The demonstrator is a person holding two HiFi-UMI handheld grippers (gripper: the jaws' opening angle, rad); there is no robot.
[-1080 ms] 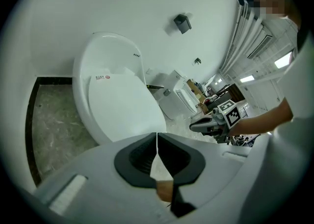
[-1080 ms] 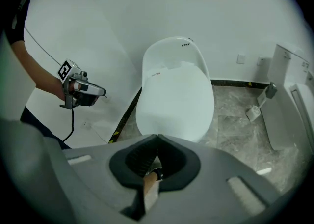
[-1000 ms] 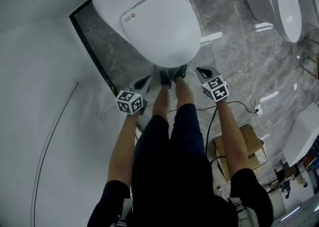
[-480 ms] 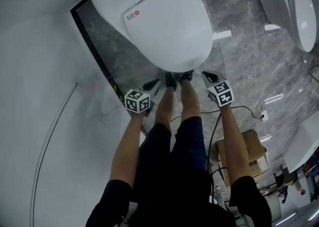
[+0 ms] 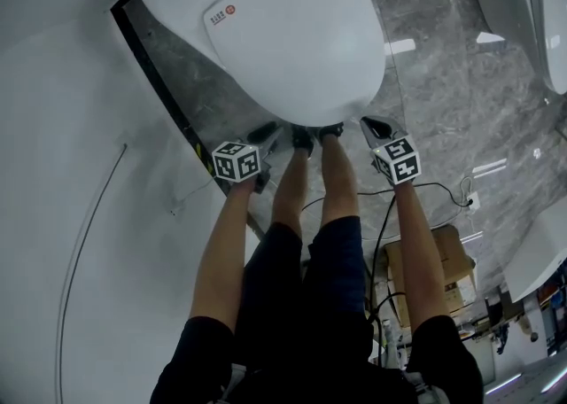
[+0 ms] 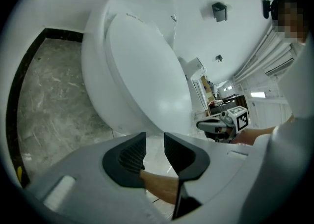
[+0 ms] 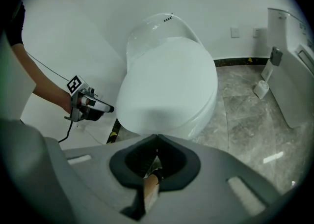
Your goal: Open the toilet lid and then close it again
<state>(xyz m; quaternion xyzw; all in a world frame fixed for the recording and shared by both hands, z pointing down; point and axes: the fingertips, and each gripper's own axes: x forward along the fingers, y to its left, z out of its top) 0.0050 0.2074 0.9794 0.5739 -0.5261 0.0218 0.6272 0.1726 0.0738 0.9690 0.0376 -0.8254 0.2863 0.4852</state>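
Observation:
The white toilet has its lid down flat. Both grippers hang just short of the bowl's front edge, beside the person's legs. My left gripper is at the front left; its jaws are opening, with a clear gap and nothing between them. Apart from the lid, it points at the bowl's side. My right gripper is at the front right. Its pads meet in the right gripper view and hold nothing. The lid lies ahead of it, untouched.
A white raised floor with a black edge strip runs along the left. Another white fixture stands at the far right. Behind the person's feet lie a cardboard box and a black cable on the grey marble floor.
Both grippers have sunk nearer to the toilet's front edge, and the toilet now fills more of the head view. The lid stays down.

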